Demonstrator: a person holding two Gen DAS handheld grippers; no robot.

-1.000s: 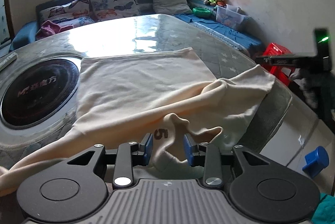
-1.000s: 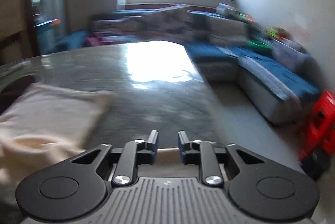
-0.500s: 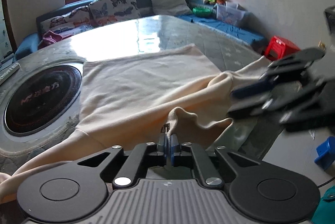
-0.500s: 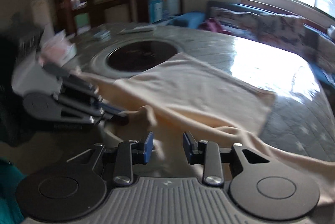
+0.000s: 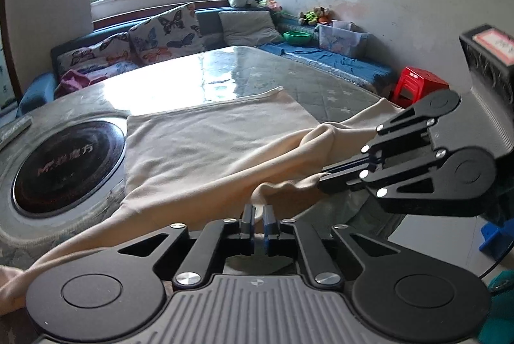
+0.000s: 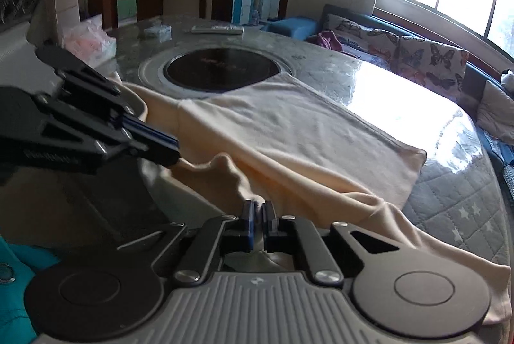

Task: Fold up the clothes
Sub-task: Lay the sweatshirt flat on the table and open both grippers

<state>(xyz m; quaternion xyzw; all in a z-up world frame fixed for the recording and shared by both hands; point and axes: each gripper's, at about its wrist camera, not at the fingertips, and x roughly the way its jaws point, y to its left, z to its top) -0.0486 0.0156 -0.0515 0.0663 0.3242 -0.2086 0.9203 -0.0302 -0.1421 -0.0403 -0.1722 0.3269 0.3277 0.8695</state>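
Note:
A cream garment [image 5: 208, 144] lies spread on the round quilted table [image 5: 225, 70], its near edge bunched and hanging over the rim. My left gripper [image 5: 258, 215] has a fold of that edge between its pads; the jaws are opening slightly but still pinch the cloth. In the right wrist view the left gripper [image 6: 173, 151] grips the edge from the left side. My right gripper [image 6: 258, 209] is shut on the same edge of the garment [image 6: 289, 125], further right. Its fingertips [image 5: 323, 180] show from the side, clamped on the cloth.
A black round cooker plate [image 5: 64, 164] is set into the table left of the garment. A sofa with butterfly cushions [image 5: 167, 32] lines the far wall. A red stool [image 5: 417, 83] stands at right. A remote [image 6: 217, 29] lies beyond the plate.
The right gripper swung in from the right side and shut on the garment's near edge. The left gripper closed on the fold that lay between its open jaws.

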